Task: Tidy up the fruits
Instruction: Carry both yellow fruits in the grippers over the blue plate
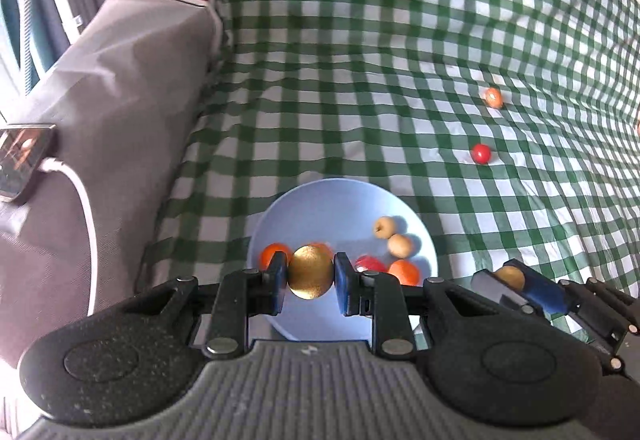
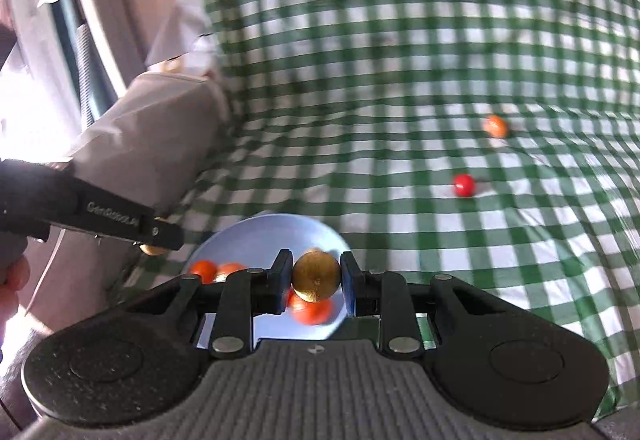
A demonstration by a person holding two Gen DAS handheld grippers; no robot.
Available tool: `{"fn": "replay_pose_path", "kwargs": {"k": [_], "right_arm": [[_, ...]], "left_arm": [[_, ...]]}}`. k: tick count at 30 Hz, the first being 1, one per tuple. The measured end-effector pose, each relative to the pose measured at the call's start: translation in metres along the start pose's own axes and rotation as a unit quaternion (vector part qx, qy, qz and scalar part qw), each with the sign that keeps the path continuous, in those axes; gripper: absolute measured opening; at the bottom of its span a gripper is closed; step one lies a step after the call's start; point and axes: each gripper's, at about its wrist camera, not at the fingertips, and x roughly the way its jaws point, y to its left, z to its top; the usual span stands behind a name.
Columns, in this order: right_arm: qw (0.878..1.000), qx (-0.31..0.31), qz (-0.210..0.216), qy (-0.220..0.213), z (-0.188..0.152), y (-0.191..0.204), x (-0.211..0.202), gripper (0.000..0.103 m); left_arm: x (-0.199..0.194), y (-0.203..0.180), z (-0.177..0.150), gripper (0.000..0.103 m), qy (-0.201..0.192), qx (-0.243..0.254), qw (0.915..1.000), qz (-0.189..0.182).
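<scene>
A pale blue plate (image 1: 320,208) on the green checked cloth holds orange fruits (image 1: 404,272), a red fruit (image 1: 370,264) and two beige fruits (image 1: 394,236). My left gripper (image 1: 310,278) is shut on a golden-brown round fruit (image 1: 310,277) above the plate's near side. My right gripper (image 2: 316,278) is shut on a similar golden-brown fruit (image 2: 316,277) over the plate (image 2: 264,232); it also shows in the left wrist view (image 1: 510,280) just right of the plate. A red fruit (image 1: 480,153) and an orange fruit (image 1: 493,97) lie loose on the cloth to the far right.
The green checked cloth (image 1: 400,40) covers a soft, creased surface. A grey cushioned block (image 1: 120,100) stands along the left, with a phone (image 1: 22,160) and white cable on it. The left gripper's arm (image 2: 92,216) crosses the right wrist view at left.
</scene>
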Motion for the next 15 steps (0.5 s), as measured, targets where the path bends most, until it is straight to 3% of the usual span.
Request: {"fn": "replay_pose_path", "kwargs": {"k": [8,15], "right_arm": [[0.999,-0.036,0.006,0.011,0.001,0.032,-0.005,0.027],[0.999,-0.044,0.004,0.019,0.001,0.038,0.002,0.027]], "left_arm": [[-0.008,0.026,-0.009,0.027,-0.005,-0.02,0.9998,-0.004],[-0.003,0.035,-0.012,0.027,0.001,-0.025,0.9997,-0.005]]}}
